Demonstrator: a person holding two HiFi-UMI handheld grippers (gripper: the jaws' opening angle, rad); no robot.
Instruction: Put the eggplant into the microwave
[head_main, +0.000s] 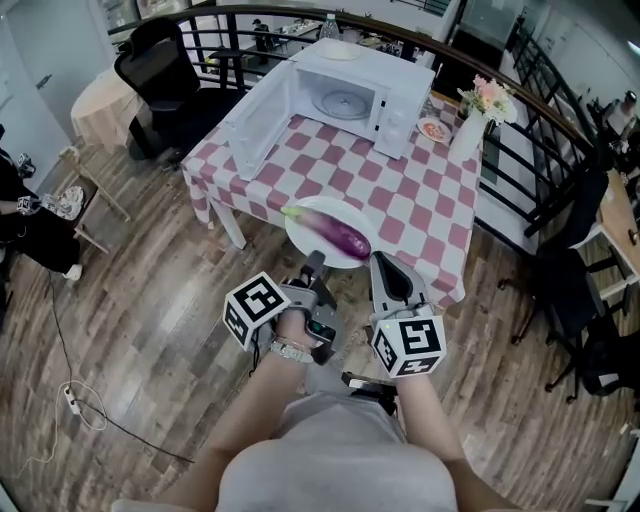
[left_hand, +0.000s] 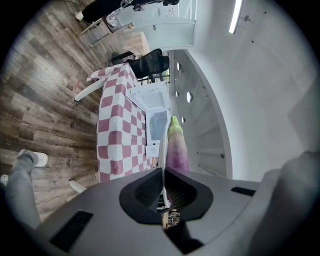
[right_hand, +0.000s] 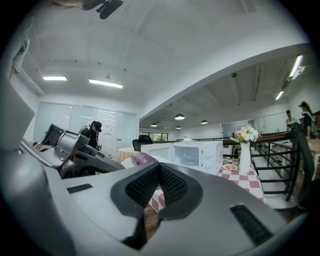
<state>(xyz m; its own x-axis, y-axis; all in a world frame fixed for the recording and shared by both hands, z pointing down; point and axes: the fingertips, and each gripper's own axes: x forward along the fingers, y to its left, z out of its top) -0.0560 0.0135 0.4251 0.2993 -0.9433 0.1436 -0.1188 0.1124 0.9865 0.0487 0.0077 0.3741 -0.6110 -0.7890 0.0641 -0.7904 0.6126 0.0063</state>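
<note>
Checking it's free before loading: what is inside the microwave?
Inside the microwave only a glass turntable shows. The cavity's ceiling and far corners are covered by its own casing.

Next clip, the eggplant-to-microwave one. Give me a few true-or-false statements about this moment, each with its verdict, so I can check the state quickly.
1. The microwave has its door swung open. True.
2. The eggplant already lies inside the microwave. False: it lies on a white plate at the near edge of the table, well short of the microwave.
3. The left gripper is shut on the plate's rim. True: the thin white edge runs between its closed jaws.
4. In the head view, the vase of flowers stands to the left of the microwave. False: it stands to the microwave's right.
</note>
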